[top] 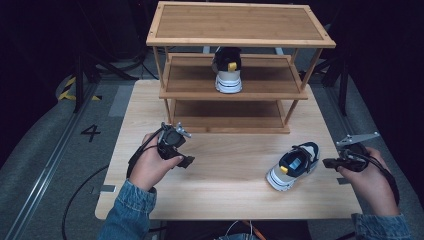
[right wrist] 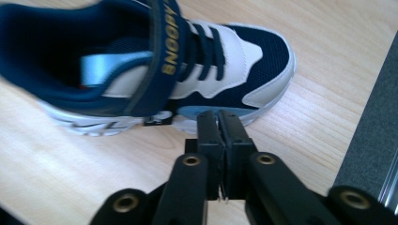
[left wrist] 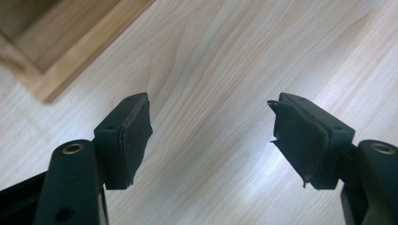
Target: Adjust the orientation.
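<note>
A navy and white child's shoe (top: 292,167) lies on the wooden table (top: 225,190) at the right, toe toward the near edge. In the right gripper view the shoe (right wrist: 155,70) is close up, with its strap across the top. My right gripper (top: 327,162) sits just right of it, and its jaws (right wrist: 218,119) are pressed together with nothing between them, tips close against the shoe's side. A matching shoe (top: 228,70) stands on the middle shelf of the wooden rack (top: 240,22). My left gripper (top: 182,160) is open over bare table, its pads (left wrist: 136,136) wide apart.
The three-tier rack fills the far half of the table; its bottom shelf (top: 230,117) is bare and its base corner (left wrist: 51,61) lies near the left gripper. A grey rail (right wrist: 371,140) runs past the table's right edge. Dark floor surrounds the table.
</note>
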The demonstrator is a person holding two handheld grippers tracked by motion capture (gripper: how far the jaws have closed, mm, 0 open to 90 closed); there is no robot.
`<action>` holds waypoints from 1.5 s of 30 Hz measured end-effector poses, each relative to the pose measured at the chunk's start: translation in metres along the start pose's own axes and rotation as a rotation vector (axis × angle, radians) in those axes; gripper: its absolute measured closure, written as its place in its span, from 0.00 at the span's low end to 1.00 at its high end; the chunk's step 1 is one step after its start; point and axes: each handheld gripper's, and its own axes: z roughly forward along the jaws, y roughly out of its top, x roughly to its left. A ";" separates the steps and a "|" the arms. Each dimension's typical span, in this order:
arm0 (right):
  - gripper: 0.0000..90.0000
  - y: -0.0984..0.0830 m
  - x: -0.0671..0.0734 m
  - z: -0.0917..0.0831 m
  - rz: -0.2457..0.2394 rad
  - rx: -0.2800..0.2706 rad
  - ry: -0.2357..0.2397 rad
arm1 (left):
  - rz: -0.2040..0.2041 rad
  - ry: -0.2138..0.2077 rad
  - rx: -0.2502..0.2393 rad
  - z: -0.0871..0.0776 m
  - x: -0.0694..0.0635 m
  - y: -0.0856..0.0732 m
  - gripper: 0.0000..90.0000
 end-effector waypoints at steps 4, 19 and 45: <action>1.00 0.001 -0.006 0.017 0.015 0.033 -0.006 | -0.019 0.015 0.013 0.002 0.006 -0.009 0.32; 1.00 0.002 -0.031 0.060 0.097 0.108 -0.050 | -0.100 0.029 -0.021 -0.003 0.017 -0.036 0.29; 0.94 0.054 0.000 0.094 -0.080 -0.093 -0.009 | -0.147 0.027 0.013 0.000 0.017 -0.058 0.29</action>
